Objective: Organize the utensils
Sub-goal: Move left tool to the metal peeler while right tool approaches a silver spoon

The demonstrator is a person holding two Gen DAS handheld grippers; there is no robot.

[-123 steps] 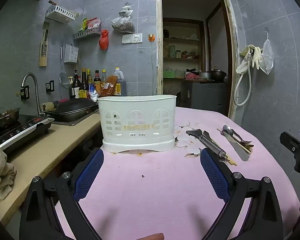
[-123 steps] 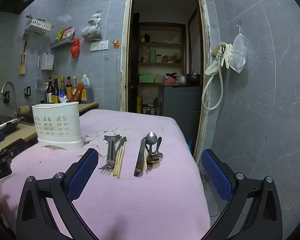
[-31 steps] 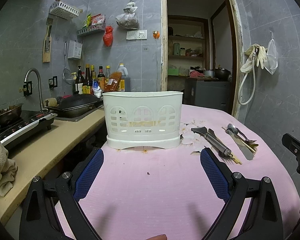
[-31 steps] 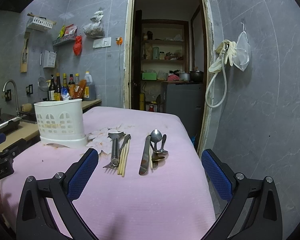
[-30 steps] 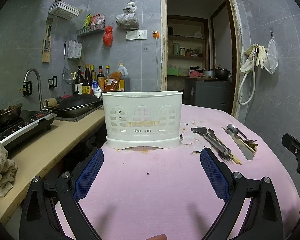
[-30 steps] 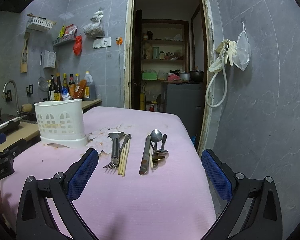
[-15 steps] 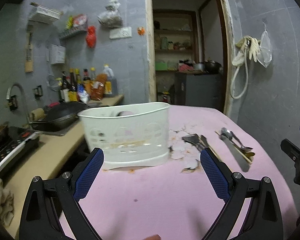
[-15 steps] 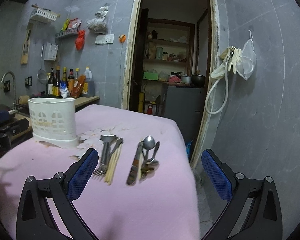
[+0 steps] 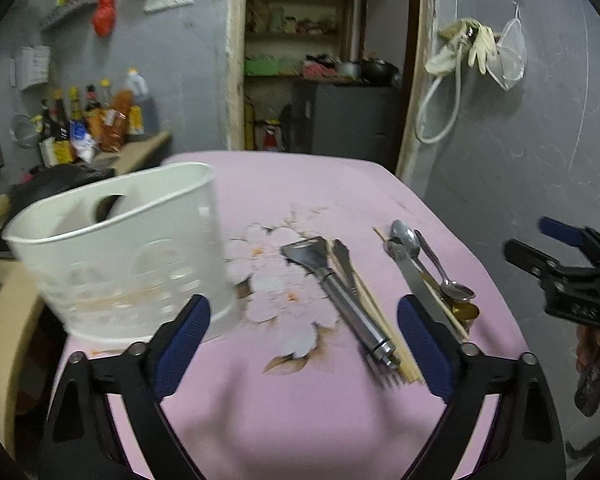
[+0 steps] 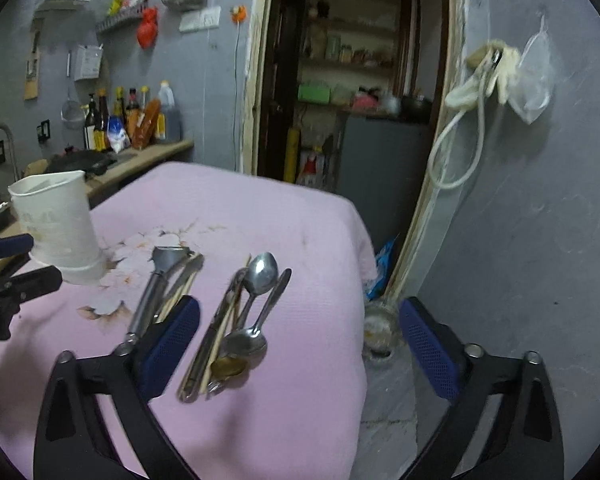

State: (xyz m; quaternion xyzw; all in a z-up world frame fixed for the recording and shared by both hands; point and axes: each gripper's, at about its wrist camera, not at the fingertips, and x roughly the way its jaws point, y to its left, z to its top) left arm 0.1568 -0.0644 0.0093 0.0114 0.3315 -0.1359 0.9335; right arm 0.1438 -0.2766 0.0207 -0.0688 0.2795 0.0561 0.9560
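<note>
The utensils lie in two loose bundles on the pink tablecloth (image 9: 324, 184), at about two o'clock from the white caddy (image 9: 116, 264), which stands upright near the table's left edge with nothing seen in it. The nearer bundle holds a steel-handled peeler (image 9: 340, 300), a fork and chopsticks (image 9: 374, 312); the farther one a knife (image 10: 208, 340) and spoons (image 10: 260, 280). The left gripper (image 9: 300, 344) and right gripper (image 10: 296, 344) have just been closing slightly, yet both jaws stand wide apart with nothing between them. These pieces look stiff, light and smooth, likely slippery against the pads, and they lie flat and touching, so one may drag its neighbours. A pinch across the middle of a handle, pads square to its length, seems the safest hold; the peeler's round handle may roll.
</note>
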